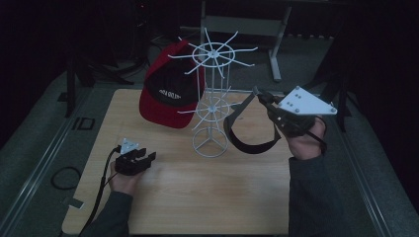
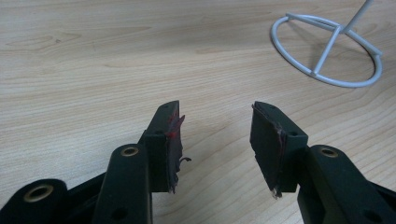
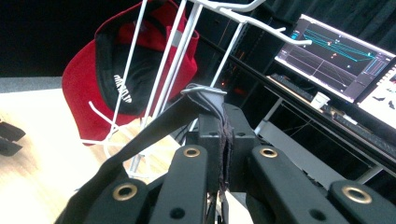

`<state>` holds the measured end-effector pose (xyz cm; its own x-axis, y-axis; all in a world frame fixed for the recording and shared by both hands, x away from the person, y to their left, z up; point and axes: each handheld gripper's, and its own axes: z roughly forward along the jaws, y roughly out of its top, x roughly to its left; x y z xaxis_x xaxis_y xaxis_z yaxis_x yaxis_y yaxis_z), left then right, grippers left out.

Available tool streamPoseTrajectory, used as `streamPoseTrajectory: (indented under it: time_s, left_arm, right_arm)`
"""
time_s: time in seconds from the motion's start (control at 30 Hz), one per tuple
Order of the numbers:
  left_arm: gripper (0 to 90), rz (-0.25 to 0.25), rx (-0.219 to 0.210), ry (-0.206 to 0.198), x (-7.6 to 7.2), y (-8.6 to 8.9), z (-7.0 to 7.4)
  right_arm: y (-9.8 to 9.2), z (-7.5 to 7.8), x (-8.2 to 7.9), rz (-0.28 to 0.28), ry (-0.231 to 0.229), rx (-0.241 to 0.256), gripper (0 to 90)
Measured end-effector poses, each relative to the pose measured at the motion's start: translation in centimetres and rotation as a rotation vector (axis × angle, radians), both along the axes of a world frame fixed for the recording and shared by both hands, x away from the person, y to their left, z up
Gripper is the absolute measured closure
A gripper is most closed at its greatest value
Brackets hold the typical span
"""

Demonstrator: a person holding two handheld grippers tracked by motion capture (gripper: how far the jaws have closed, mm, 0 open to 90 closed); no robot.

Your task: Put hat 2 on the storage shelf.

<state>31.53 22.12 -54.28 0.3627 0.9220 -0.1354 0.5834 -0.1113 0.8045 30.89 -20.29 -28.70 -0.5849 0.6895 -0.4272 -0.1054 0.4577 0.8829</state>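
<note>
Right gripper (image 1: 261, 97) has its jaws clamped on the strap end of a black visor (image 1: 247, 133), lifted just beside the white wire rack (image 1: 211, 98) — held by the band so the loop hangs open, likely to slip onto a prong. A red cap (image 1: 170, 89) already hangs on the rack's far-left side. Left gripper (image 1: 146, 156) rests low on the wooden table (image 1: 197, 197), jaws wide apart and empty — parked clear of the rack base (image 2: 327, 51), probably waiting.
</note>
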Motion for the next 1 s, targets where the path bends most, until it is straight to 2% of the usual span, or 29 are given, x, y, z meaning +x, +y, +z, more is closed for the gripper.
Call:
streamPoseTrajectory:
  time_s: [0.4, 0.63, 1.0]
  left_arm:
    - [53.7, -0.001, -0.009, 0.002, 0.1, 0.1, 0.0]
    - [53.7, -0.001, -0.012, 0.003, 0.1, 0.1, 0.0]
    - [53.7, -0.001, -0.012, 0.003, 0.1, 0.1, 0.0]
  right_arm:
    - [0.1, 1.1, 0.1, 0.006, -0.020, 0.031, 88.0]
    - [-0.1, 1.7, 0.3, 0.014, -0.032, 0.083, 88.0]
    - [0.0, 2.4, 0.5, 0.020, -0.041, 0.107, 88.0]
